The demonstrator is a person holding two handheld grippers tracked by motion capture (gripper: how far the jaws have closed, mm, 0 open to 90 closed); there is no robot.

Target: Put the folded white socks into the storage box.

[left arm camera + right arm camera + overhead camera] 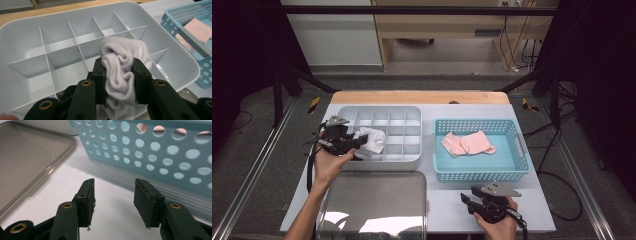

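Note:
A rolled white sock (119, 75) is pinched between the pads of my left gripper (119, 82), which is shut on it. In the high view the left gripper (354, 144) holds the white sock (373, 139) over the left part of the grey divided tray (409, 157). A pink sock (468, 143) lies in the teal basket (482, 174). My right gripper (113, 195) stands open over bare table in front of the teal basket (155, 152), nothing between its jaws. From above, the right gripper (469, 200) sits at the near right table edge.
A clear lid (374, 202) lies flat at the near left, its rim beside the right gripper as the lid (30, 157). The grey tray (30, 37) has several empty compartments. The table's wooden far edge (419, 96) runs behind both containers.

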